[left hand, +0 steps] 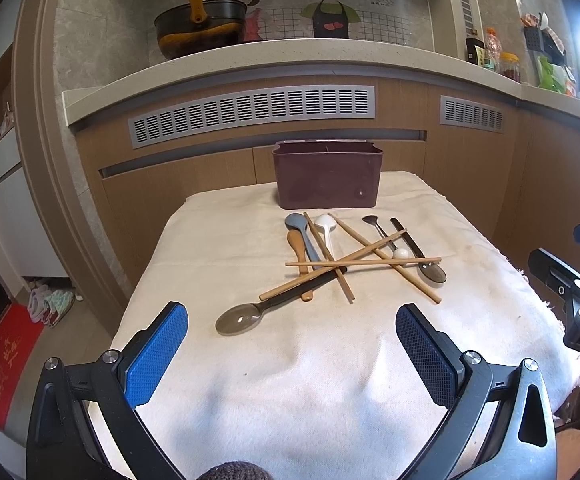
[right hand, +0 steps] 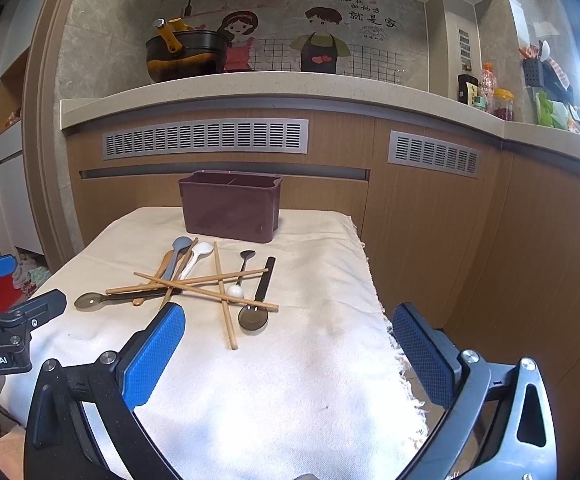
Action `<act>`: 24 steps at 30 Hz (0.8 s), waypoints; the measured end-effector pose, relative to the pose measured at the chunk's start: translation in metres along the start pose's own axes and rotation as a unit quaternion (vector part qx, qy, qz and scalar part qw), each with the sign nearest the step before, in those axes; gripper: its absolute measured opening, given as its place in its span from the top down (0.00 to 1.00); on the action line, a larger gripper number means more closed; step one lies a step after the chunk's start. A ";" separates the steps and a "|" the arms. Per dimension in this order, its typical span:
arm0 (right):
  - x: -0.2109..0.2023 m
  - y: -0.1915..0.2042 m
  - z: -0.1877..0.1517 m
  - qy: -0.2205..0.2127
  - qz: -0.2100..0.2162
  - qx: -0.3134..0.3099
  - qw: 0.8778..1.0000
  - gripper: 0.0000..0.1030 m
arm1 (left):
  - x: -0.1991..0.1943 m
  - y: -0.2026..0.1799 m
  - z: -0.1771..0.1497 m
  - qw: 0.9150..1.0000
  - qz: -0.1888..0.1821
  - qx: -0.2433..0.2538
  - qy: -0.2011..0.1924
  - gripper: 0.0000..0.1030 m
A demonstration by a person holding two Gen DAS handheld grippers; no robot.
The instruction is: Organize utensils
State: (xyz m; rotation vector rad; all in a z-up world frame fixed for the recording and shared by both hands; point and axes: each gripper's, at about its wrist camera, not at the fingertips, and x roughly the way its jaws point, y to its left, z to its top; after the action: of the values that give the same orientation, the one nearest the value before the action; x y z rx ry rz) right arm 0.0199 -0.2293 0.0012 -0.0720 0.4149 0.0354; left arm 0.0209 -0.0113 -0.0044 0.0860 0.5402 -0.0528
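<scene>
Jaws on my left gripper (left hand: 292,344) and right gripper (right hand: 288,344) stand spread wide, empty. The utensil pile (left hand: 346,260) lies at 12 o'clock, just before the maroon caddy (left hand: 327,174). Left to right: clear spoon (left hand: 238,322), crossed chopsticks (left hand: 364,263), smoky spoon (left hand: 432,272). Risk: lifting one chopstick drags its overlapping neighbours off the cloth (left hand: 250,380).

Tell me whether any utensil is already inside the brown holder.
No. The brown holder shows only its divider inside, and the spoons and chopsticks lie piled on the white cloth in front of it.
</scene>
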 end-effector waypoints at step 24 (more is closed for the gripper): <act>0.176 0.013 0.067 0.115 0.032 -0.036 0.992 0.00 | 0.133 0.031 0.094 0.999 -0.019 -0.011 0.043 0.00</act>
State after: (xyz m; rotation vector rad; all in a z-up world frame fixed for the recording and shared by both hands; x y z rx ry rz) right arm 0.2073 -0.2079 -0.0095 -0.1348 0.6463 0.1052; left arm 0.1847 0.0065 0.0096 0.0562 0.6274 -0.0802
